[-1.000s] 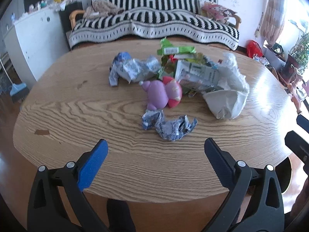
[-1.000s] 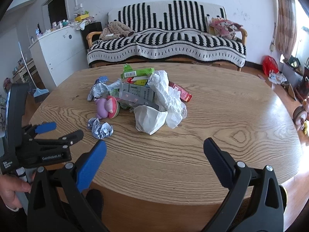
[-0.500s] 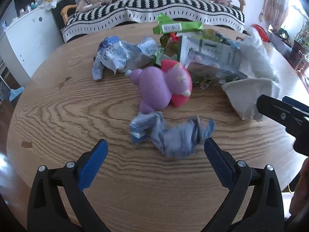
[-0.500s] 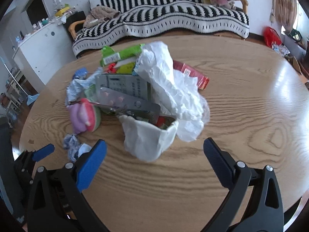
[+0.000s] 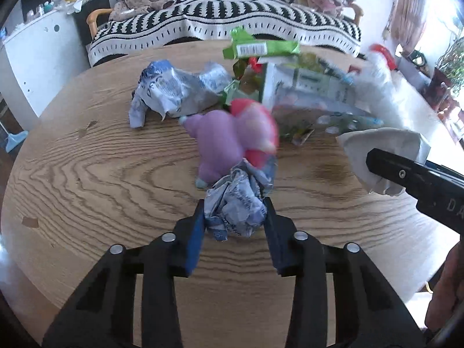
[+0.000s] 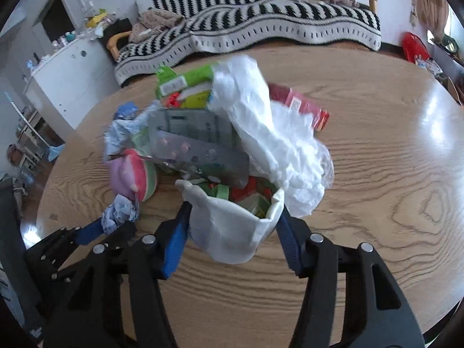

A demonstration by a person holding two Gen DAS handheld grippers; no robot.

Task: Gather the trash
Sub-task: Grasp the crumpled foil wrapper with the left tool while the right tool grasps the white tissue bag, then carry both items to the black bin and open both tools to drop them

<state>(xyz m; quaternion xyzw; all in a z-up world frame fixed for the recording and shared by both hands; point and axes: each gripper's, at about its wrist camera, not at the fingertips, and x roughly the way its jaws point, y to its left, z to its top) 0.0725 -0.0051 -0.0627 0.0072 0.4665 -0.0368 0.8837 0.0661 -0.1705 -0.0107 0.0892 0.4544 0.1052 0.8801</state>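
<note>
Left hand-held gripper [image 5: 235, 217] pinches crumpled wrapper [image 5: 236, 206]; right hand-held gripper [image 6: 233, 217] brackets white cup [image 6: 232, 229].

My blue-padded left claw [image 5: 234, 217] pinches a blue-and-white crumpled wrapper [image 5: 236, 203]; my right claw [image 6: 234, 226] grips a white bag [image 6: 232, 232]. Beyond: purple-pink toy [image 5: 229, 142], green packet [image 5: 261, 47], black-and-white striped sofa cover [image 5: 226, 20].

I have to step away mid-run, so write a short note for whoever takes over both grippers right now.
Left gripper: jaws shut on the crumpled blue-white wrapper, just in front of the purple-and-pink plush toy.
Right gripper: jaws around the white bag, which already holds some scraps.
Left on the wooden table: green wrapper, red packet, pill blister, crumpled white plastic.
Next, probably: drop the wrapper in the bag.
</note>
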